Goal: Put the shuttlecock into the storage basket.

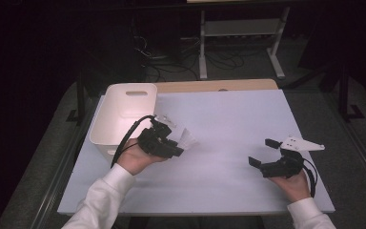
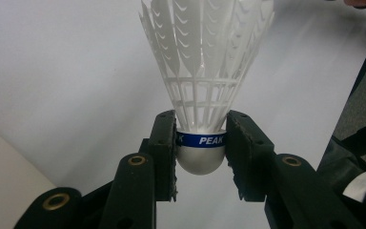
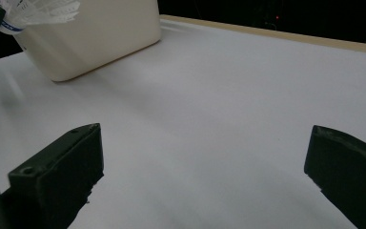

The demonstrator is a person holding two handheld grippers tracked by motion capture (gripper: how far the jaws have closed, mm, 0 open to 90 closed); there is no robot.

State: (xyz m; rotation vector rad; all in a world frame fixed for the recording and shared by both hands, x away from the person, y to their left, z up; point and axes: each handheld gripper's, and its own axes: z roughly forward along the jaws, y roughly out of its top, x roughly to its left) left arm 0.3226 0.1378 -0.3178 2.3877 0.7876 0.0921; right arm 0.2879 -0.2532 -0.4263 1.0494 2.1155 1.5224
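at the left of the high view stands a white bin [image 1: 106, 125], its open top lit and its near wall just beside the left gripper [image 1: 187, 142], which a hand [image 1: 136, 160] in a white sleeve holds above the pale table [image 1: 228, 124]. that gripper is closed on a white shuttlecock [image 2: 201, 71]: in the left gripper view both black jaws press the sides of the rounded cork base at its blue band, and the feather skirt fans out beyond them, toward the top of the frame. in the high view the shuttlecock [image 1: 187, 138] sits left of centre, off the table surface and a little right of the bin. the grip is on a small, curved, smooth cork, so i judge the main risk to be the base squirming out between the pads if the hand tilts or swings quickly toward the bin; a squeeze set higher would crush the feathers. a release made short of the bin's rim could bounce the light shuttlecock back onto the table, and the trailing cable [image 1: 126, 136] could catch on the bin wall. further right the table is bare, and at the lower right of the high view the right gripper [image 1: 262, 152] rests low in the other hand with its jaws spread wide and nothing between them, as the right gripper view [image 3: 205, 167] confirms.
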